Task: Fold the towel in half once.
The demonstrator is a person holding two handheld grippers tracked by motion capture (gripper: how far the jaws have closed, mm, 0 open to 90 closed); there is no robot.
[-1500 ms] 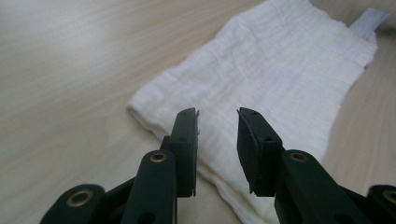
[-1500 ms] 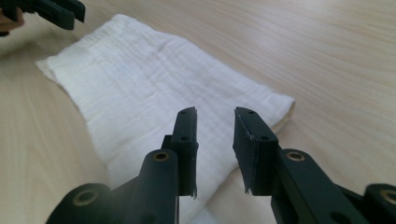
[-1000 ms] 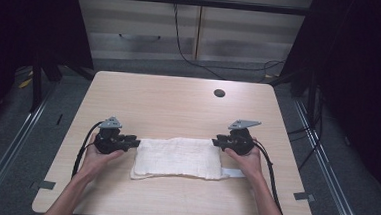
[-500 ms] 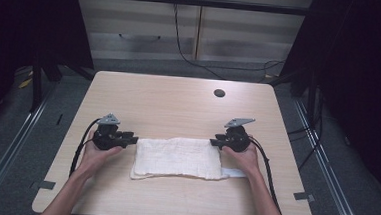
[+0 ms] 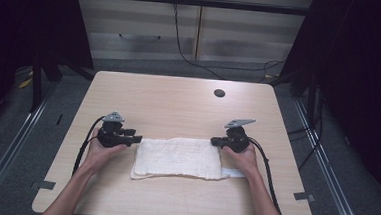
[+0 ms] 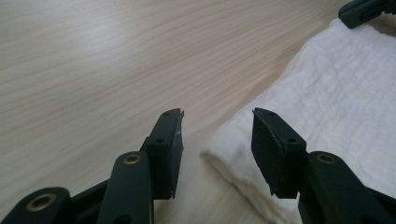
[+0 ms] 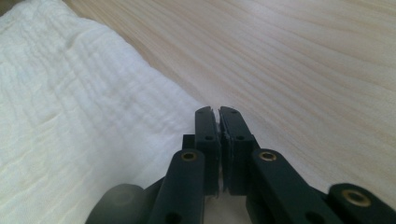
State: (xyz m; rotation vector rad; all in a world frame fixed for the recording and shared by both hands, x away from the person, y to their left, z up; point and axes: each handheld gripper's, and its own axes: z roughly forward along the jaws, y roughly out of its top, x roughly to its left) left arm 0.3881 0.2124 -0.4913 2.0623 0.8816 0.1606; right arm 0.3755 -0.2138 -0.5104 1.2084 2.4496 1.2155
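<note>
White folded cloth point(image 5: 178, 158) lies on the wooden table point(image 5: 178, 107) between both hands, the left gripper point(image 6: 217, 140) having just opened its jaws beside the cloth's corner, holding nothing, while the right gripper point(image 7: 217, 114) has just closed its jaws tightly on the opposite edge

The left gripper point(image 6: 217, 142) has just opened its jaws beside the white cloth's point(image 5: 180, 158) corner, nothing between them, while the right gripper point(image 7: 217, 114) has just closed on the cloth's far edge.
</note>
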